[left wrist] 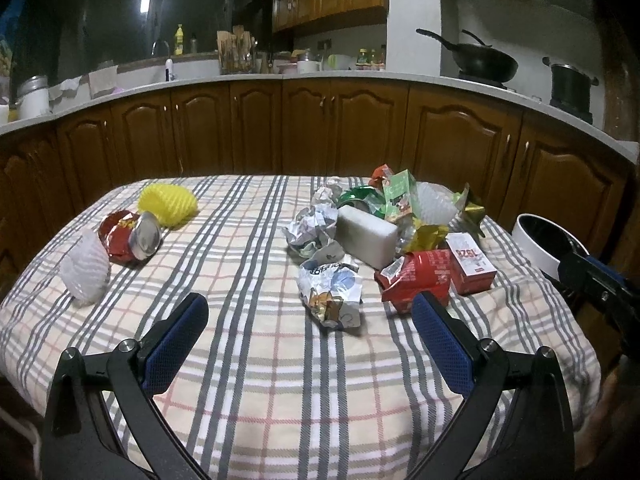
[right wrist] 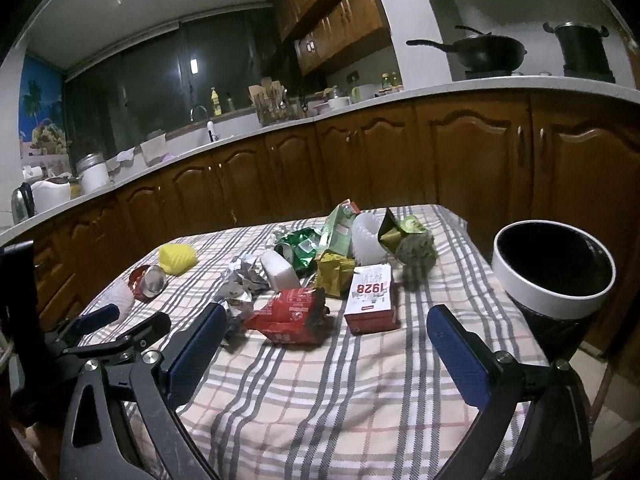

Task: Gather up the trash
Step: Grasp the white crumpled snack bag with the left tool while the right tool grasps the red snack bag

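Plaid cloth, cream with grey and pink stripes, covers the table (left wrist: 280,380), and nearly all the trash still lies on it, so the collecting looks barely begun. Both claws stand wide apart and empty: the left gripper (left wrist: 310,320) hovers over the near edge facing a crumpled printed wrapper (left wrist: 332,294), and the right gripper (right wrist: 328,340) hovers near the right-hand edge with the red crumpled packet (right wrist: 290,314) and the red-and-white carton (right wrist: 370,298) marked 1928 just ahead of it. The bin (right wrist: 554,280), a round dark tub with a white rim, stands beside the table's right edge, apart from the cloth. A sensible first grab for the right claw is probably the carton: its flat, stiff sides give the pads square faces to close on, and the bin is close by. The foil-like wrappers are likely to crush and slip, so pinching them through the thickest fold should hold better than at a loose flap. Towards the far right corner the heap mixes a white foam block (left wrist: 366,238), green and gold packets and a ribbed white foam sleeve (left wrist: 434,208). Near the left edge sit a crushed red can (left wrist: 130,238), a yellow foam net (left wrist: 168,204) and a white foam net (left wrist: 86,276); these are soft and springy.
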The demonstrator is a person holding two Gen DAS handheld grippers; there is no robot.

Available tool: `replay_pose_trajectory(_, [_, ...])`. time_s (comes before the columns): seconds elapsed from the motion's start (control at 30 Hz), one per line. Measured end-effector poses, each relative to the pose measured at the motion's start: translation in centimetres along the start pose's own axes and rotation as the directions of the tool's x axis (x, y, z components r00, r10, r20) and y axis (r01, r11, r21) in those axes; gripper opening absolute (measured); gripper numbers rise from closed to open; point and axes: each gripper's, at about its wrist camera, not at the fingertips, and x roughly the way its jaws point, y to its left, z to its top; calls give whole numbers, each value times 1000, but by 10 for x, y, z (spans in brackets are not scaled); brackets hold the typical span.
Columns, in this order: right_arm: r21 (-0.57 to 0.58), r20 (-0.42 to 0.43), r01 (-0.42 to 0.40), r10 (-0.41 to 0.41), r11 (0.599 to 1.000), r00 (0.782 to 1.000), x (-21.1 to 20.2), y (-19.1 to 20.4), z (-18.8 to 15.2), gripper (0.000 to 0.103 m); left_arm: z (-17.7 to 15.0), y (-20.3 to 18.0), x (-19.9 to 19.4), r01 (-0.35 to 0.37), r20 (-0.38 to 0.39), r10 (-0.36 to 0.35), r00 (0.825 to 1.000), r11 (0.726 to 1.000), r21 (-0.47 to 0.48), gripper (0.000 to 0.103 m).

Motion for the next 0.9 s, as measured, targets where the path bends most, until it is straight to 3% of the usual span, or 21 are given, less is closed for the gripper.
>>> replay_pose_trajectory(0.13, [31, -37, -27, 28, 999, 999, 12, -2, 2, 92, 4, 5, 12, 14, -39, -15, 999, 1000, -7, 98])
replay_pose_trajectory(0.3, [81, -111, -78, 87, 994, 990, 40, -5, 2, 66, 9, 14, 32, 38, -105, -41, 994, 999, -33, 90])
replay_pose_trajectory(0.4, [113, -156, -105, 122, 988, 980, 57, -5, 1, 58, 13, 19, 45, 62, -144, -69, 987, 997, -55, 85])
replay_pose_trajectory(0.77, [177, -266, -141, 186, 974, 946, 107, -7, 1, 50, 22, 16, 85, 96, -242, -105, 965, 994, -50, 82])
replay_pose_trajectory(0.9, [211, -306, -157, 218, 965, 927, 125, -13, 1, 43, 22, 13, 99, 118, -272, -123, 954, 992, -38, 74])
